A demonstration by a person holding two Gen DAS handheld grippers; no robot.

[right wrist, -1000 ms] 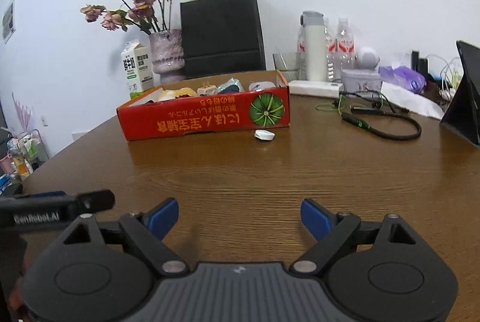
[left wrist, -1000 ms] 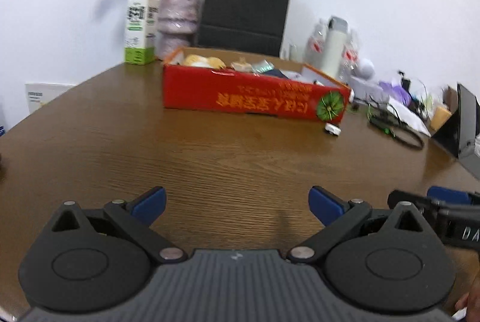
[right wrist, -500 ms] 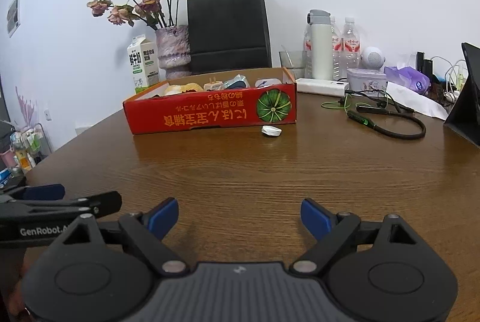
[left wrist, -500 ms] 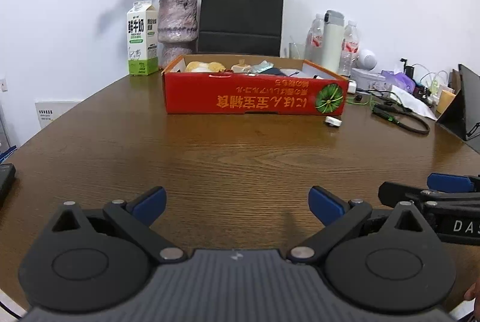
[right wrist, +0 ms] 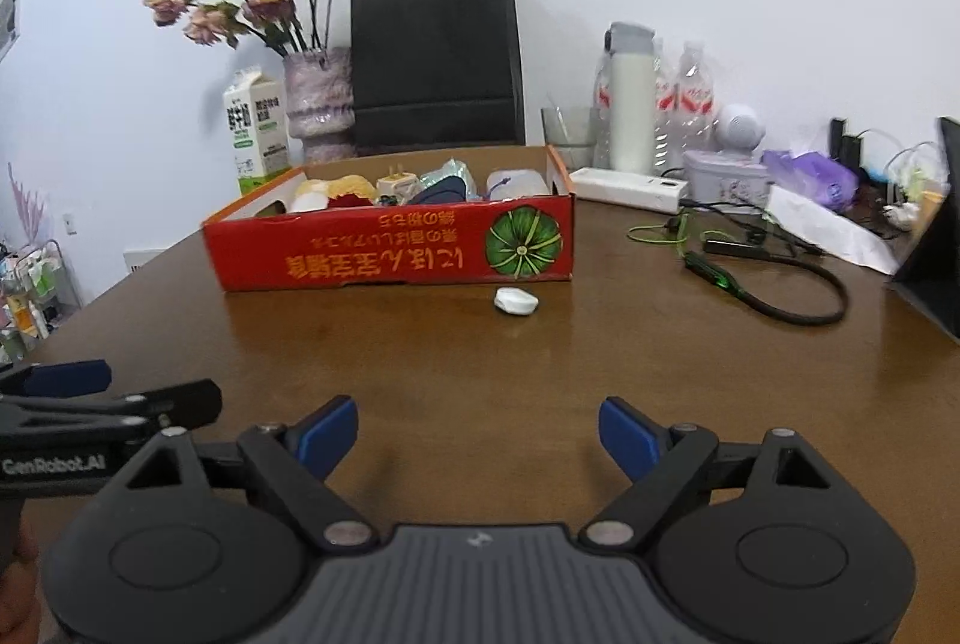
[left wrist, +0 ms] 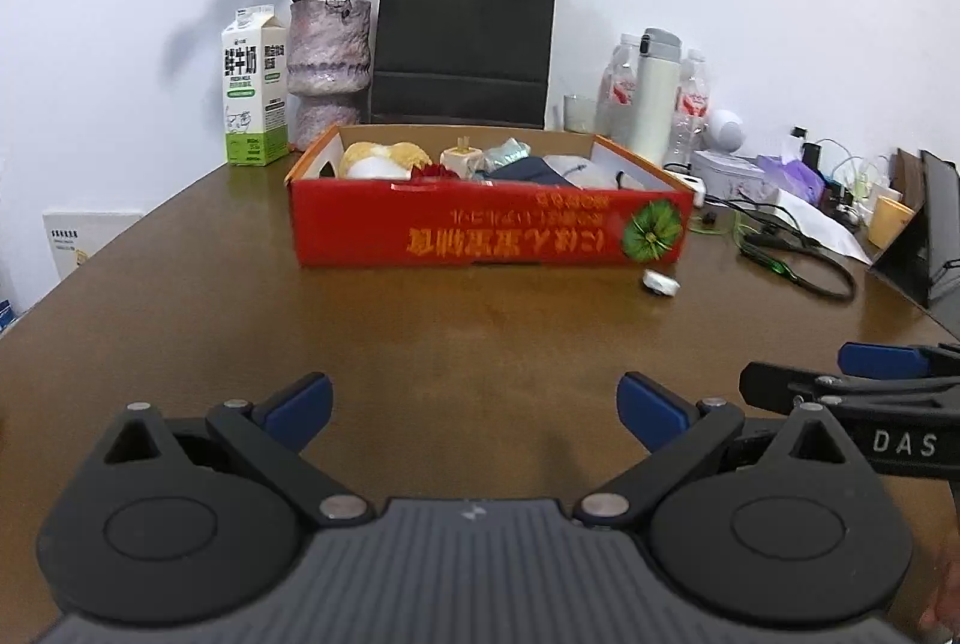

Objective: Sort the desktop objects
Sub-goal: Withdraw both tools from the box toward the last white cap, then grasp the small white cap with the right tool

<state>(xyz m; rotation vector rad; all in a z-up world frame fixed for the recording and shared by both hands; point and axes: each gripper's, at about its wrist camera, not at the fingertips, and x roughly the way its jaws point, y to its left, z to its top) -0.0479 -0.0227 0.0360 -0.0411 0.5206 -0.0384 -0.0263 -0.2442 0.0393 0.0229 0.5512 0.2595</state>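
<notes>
Several items in red box [left wrist: 480,230]

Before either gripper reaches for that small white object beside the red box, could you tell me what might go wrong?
1. The small white object lies low and close to the red box; open fingers could nudge the box or push the object away.
2. The black cable loop lies to its right and might snag the right gripper.
3. The left gripper sits close beside it; they could collide.

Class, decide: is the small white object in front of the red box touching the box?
Apart. The right wrist view shows bare brown table between the small white object and the red box.
</notes>
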